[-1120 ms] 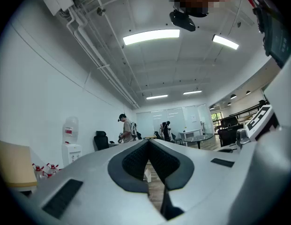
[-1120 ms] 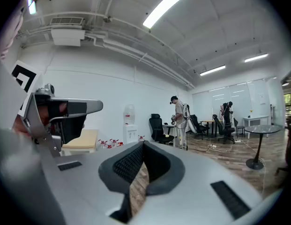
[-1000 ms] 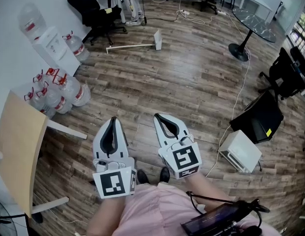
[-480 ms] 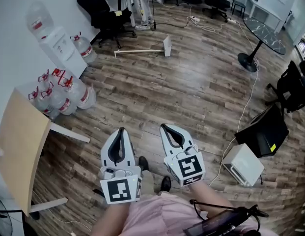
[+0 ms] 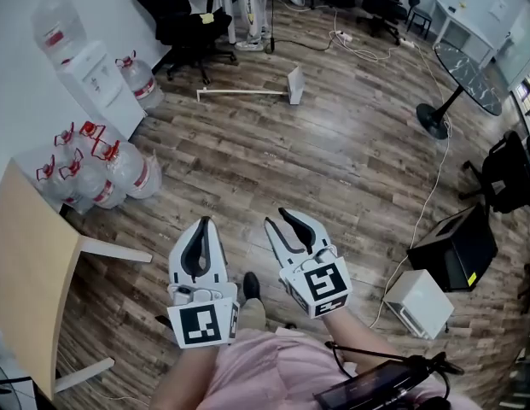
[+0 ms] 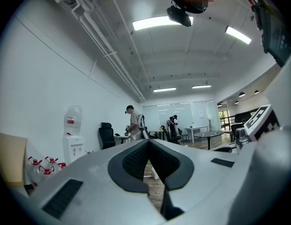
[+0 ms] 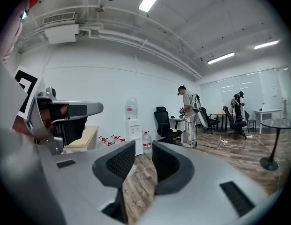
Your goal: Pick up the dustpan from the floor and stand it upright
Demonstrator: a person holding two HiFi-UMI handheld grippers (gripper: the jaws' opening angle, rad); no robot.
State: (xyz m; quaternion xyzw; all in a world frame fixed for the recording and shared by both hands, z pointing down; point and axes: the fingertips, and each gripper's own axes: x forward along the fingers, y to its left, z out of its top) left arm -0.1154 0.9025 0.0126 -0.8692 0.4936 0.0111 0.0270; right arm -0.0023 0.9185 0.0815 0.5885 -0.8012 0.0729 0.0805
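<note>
The white dustpan (image 5: 294, 84) lies flat on the wood floor at the far side of the room, its long handle (image 5: 243, 92) pointing left. Both grippers hang low, close to the person's body and far short of it. My left gripper (image 5: 204, 222) is shut with its tips meeting (image 6: 148, 143) and nothing between them. My right gripper (image 5: 276, 219) stands open by a narrow gap (image 7: 144, 149), empty. A small white shape low between the left jaws in the left gripper view may be the dustpan.
A water dispenser (image 5: 90, 71) and several water bottles (image 5: 102, 165) line the left wall. A wooden table (image 5: 34, 254) stands near left. Office chairs (image 5: 183, 15) are beyond the dustpan. A round table (image 5: 465, 67), black case (image 5: 452, 250), white box (image 5: 418, 301) and cable (image 5: 431, 186) lie right. People stand far off (image 7: 187, 116).
The head view has shifted, so the dustpan and room sit a little differently in frame. Both grippers stay low by the body. The right jaw tips look slightly further apart.
</note>
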